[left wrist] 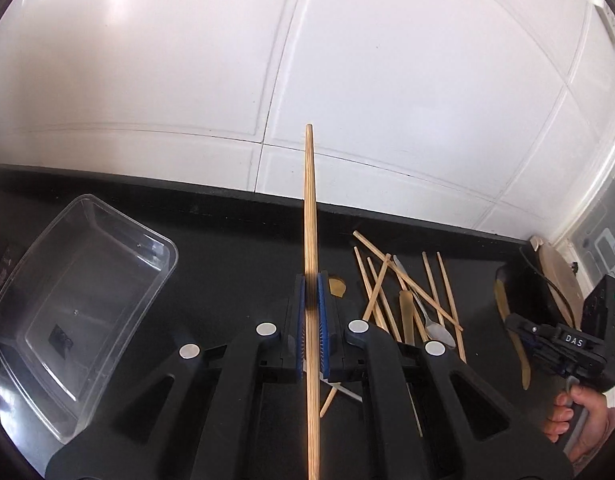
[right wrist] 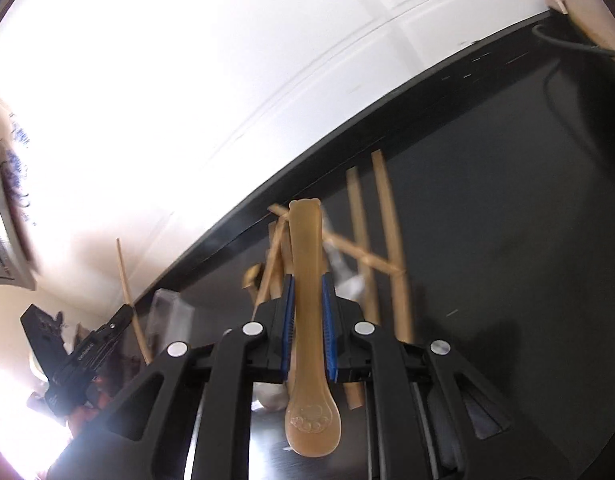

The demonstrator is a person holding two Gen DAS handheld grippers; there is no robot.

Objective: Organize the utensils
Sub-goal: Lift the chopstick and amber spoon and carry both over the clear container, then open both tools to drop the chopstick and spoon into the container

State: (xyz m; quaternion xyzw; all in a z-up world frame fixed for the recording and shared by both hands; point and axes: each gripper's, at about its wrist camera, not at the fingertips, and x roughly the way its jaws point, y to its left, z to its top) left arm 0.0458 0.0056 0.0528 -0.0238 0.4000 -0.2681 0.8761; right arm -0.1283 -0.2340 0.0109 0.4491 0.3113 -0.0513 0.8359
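Gripping a single wooden chopstick [left wrist: 310,240] in my left gripper [left wrist: 311,280], I have it pinched between the blue pads [left wrist: 322,320], its tip pointing up toward the white tiled wall [left wrist: 187,80], above the black countertop [left wrist: 235,232]. To the left of that gripper sits a clear plastic container [left wrist: 75,304], tilted in view, with nothing visible inside. To the right a loose pile of chopsticks [left wrist: 403,292] lies crisscrossed on the counter, with a metal spoon [left wrist: 435,326] among them. My right gripper [right wrist: 307,288] is clamped on an amber translucent spoon [right wrist: 305,280], handle forward and bowl toward the camera, held over that same pile. From the left wrist view, my right hand [left wrist: 579,412] shows at the far right edge, wrapped around the gripper handle.
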